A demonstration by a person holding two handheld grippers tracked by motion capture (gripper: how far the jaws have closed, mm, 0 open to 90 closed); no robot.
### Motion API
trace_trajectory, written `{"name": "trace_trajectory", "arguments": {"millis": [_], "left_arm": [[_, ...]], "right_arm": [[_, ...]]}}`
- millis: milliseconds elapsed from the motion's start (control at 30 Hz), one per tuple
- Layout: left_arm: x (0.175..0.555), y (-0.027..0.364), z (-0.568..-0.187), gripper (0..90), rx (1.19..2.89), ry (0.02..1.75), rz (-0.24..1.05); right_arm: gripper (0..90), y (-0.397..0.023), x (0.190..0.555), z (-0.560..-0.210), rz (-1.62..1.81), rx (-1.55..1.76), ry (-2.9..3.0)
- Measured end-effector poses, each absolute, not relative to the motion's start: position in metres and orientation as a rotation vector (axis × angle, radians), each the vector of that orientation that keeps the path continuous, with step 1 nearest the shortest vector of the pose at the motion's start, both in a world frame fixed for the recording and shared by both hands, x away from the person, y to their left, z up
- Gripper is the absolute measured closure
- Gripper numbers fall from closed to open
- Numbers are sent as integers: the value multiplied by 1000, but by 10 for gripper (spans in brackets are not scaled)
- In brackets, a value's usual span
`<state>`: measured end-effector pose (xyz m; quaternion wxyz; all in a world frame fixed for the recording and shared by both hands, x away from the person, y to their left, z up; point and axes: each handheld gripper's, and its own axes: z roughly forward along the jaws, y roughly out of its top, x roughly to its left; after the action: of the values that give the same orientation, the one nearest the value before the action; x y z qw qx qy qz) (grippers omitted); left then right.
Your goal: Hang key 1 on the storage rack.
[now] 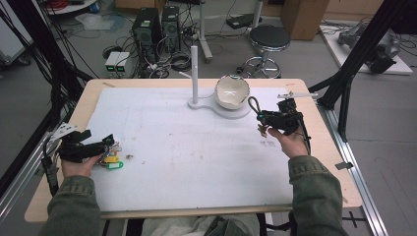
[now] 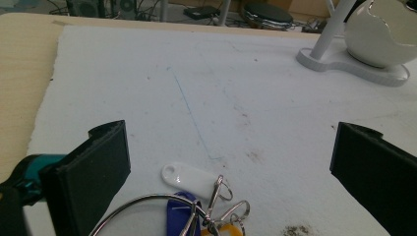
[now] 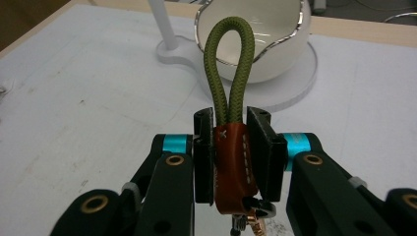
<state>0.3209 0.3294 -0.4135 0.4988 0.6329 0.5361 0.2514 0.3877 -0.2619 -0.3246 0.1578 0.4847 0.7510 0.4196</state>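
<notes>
The right gripper (image 3: 231,147) is clamping a keychain (image 3: 233,162) by its brown leather tab, jaws nearly together, w/ the green cord loop (image 3: 229,64) sticking up past the tips. In the high view it's being held above the mat, just right of the bowl (image 1: 232,91) and near the post (image 1: 194,73) on the white stand (image 1: 236,113). Probably heading to hang the loop on the post or drop it in the bowl.

The left gripper (image 2: 231,172) is sitting wide open, holding nothing, jaws either side of a key bunch (image 2: 206,206) lying on the mat (image 1: 196,147) at the left edge.

Risks: the tab is smooth leather, so it could be slipping or twisting in the grip. The loop is floppy and narrow, may miss the post top. Bumping the post or bowl could be shifting the stand, since nothing's bracing it. Metal bits dangling below the tab could snag the bowl's jagged rim.
</notes>
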Motion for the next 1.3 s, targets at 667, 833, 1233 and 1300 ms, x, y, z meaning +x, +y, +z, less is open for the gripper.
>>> {"name": "trace_trajectory", "arguments": {"millis": [667, 833, 1233, 1300], "left_arm": [[321, 330, -413, 21, 1530, 1296, 605], [321, 330, -413, 21, 1530, 1295, 604], [321, 330, -413, 21, 1531, 1292, 600], [321, 330, -414, 21, 1529, 1292, 598]], "right_arm": [[739, -216, 401, -316, 1197, 1435, 2160], [739, -202, 405, -310, 1225, 1431, 2147], [739, -162, 418, -304, 1258, 1395, 2152], [739, -156, 420, -304, 1255, 1395, 2158]]}}
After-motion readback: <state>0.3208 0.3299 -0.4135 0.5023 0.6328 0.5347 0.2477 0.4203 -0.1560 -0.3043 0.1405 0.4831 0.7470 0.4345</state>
